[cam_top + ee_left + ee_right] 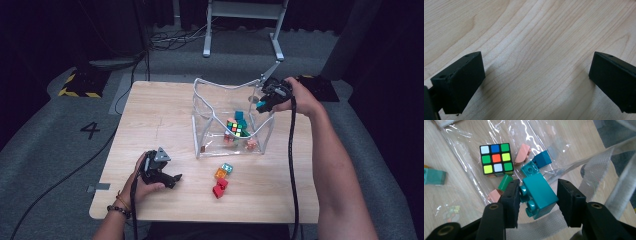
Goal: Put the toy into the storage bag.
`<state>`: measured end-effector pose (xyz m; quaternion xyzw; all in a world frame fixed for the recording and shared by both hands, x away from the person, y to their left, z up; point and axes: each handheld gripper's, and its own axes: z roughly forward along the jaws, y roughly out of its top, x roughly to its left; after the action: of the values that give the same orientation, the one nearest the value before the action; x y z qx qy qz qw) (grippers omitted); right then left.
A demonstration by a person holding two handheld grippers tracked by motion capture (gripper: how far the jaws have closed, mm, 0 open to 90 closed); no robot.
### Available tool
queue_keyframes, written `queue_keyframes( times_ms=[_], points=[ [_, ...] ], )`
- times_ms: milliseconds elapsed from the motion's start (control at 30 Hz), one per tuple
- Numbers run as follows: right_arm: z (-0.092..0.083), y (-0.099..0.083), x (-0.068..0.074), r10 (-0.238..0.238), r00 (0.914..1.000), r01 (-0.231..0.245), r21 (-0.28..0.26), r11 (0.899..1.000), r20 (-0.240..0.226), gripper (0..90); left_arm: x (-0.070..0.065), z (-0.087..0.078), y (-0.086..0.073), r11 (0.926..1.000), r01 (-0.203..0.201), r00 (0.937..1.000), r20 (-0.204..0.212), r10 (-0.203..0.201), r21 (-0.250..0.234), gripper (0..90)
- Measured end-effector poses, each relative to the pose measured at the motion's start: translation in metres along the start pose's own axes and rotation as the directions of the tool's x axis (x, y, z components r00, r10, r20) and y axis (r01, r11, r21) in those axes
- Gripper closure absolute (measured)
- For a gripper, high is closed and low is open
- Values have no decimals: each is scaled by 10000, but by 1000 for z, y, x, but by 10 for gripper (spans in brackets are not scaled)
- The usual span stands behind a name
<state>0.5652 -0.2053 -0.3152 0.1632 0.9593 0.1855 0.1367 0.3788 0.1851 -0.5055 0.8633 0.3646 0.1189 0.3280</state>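
Hovering over the clear bag [207, 107], your right gripper [537, 195] brackets a teal brick [539, 194], jaws slackened, directly above the cube [496, 158].

Left tongs [172, 178] rest low with jaws wide apart; right tongs [262, 104], arm outstretched, stand partly open.

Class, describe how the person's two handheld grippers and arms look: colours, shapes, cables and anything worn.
Both grippers are black with two blocky flat-faced jaws. The left gripper carries a grey three-cornered plate on top. A black cable trails from the right gripper. The arms are bare of sleeves; the left wrist wears bead bracelets.
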Motion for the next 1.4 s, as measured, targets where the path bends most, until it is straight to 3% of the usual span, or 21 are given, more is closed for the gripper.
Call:
queue_keyframes(
  times_ms=[167,233,267,333,400,700,767,833,1000,1100,1167,1267,1333,1400],
  points=[
    [-5,-5,5,287,9995,-272,-888,9957,164,491,0,0,0,10000,-4,10000,29,4,38,5],
    [-9,-9,7,376,9993,-363,-1546,9873,56,489,0,0,0,10000,-3,10000,28,3,35,4],
    [-11,-10,9,644,9979,-624,-1694,9836,59,489,0,0,0,10000,1,10000,30,-1,37,5],
    [-13,-12,14,656,9975,-588,-2036,9773,268,486,0,0,0,10000,-1,10000,28,1,39,4],
    [-15,-16,19,633,9978,-569,-2493,9667,177,487,0,0,0,10000,0,10000,28,0,41,5],
    [-30,-37,42,1300,9912,-1061,-4444,8895,235,456,0,0,0,10000,0,10000,30,0,39,5],
    [-34,-42,48,1439,9896,-1222,-4850,8659,77,439,0,0,0,10000,0,10000,30,0,43,5],
    [-38,-46,56,1542,9878,-1226,-5058,8539,210,413,0,0,0,10000,0,10000,31,-1,40,4],
    [-45,-63,79,1623,9867,-1372,-5743,8070,-76,416,0,0,0,10000,-4,10000,34,4,42,5],
    [-47,-75,94,1660,9861,-1390,-5959,7909,-97,415,0,0,0,10000,-5,10000,32,5,44,5],
    [-47,-82,104,1579,9874,-1293,-6007,7889,-52,403,0,0,0,10000,0,10000,33,0,46,5],
    [-48,-93,119,1587,9873,-1239,-6386,7595,-29,413,0,0,0,10000,-3,10000,33,3,44,5],
    [-50,-98,127,1577,9872,-1043,-6516,7513,238,415,0,0,0,10000,0,10000,31,0,44,4],
    [-51,-100,130,1532,9879,-1015,-6474,7554,239,415,0,0,0,10000,0,10000,32,0,41,5]
  ],
)
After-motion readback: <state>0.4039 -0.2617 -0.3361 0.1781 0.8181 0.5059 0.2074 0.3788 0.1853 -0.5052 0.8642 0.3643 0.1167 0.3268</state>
